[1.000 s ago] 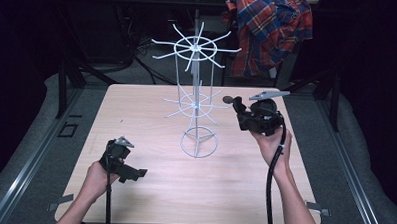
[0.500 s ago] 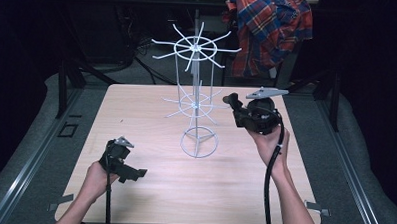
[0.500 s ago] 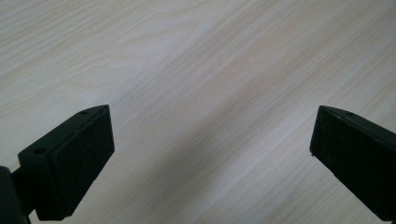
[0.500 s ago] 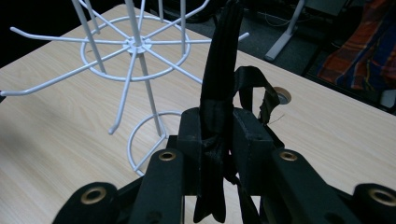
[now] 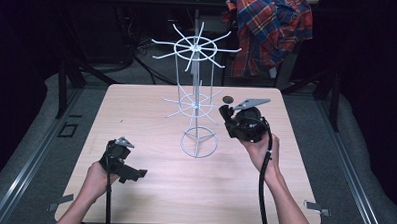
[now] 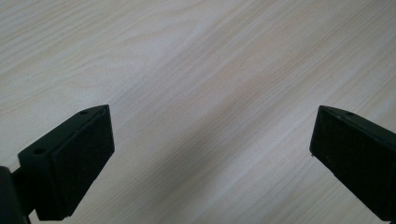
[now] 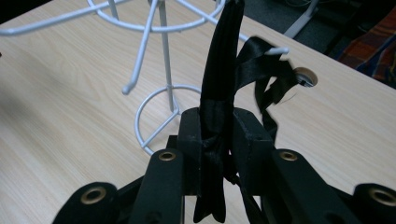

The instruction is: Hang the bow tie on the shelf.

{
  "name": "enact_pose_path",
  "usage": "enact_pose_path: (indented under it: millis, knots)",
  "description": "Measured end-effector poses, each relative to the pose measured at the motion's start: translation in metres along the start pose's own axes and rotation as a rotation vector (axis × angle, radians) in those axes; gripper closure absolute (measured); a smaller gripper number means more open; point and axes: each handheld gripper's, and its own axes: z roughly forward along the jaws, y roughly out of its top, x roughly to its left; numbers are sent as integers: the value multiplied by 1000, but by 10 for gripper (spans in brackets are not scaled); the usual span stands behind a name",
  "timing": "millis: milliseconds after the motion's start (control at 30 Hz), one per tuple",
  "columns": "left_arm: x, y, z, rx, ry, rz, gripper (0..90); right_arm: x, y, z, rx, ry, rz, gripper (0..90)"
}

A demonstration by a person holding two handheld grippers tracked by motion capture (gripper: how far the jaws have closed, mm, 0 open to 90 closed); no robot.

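A white wire rack [image 5: 196,104] with hook arms on two tiers stands mid-table on a ring base [image 7: 156,116]. My right gripper [image 5: 226,114] hovers just right of its lower tier, shut on a black ribbon [image 7: 223,70]. The ribbon rises from between the jaws, and a loop of it hangs over the tip of one wire hook [image 7: 276,49]. In the right gripper view my right gripper [image 7: 217,128] clamps the ribbon's lower part. My left gripper [image 5: 132,173] rests low over the table's front left, open, with bare wood between its pads [image 6: 77,158].
A plaid shirt [image 5: 269,29] hangs behind the table's far edge. A round cable hole [image 5: 228,99] sits in the wooden tabletop [image 5: 151,115] behind the right gripper. Metal rails run along both sides of the table.
My right gripper has moved left toward the rack's lower tier, carrying the ribbon. The left gripper has stayed put.
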Motion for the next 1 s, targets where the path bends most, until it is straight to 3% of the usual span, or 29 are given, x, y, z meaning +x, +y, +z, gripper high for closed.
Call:
enact_pose_path:
  millis: [567,1000]
  knots:
    - [0,0,0,0,2,2,0,-5,-18,28,56,26,26,741]
    - [-1,0,1,8,2,5,0,-4,-19,38,42,43,16,740]
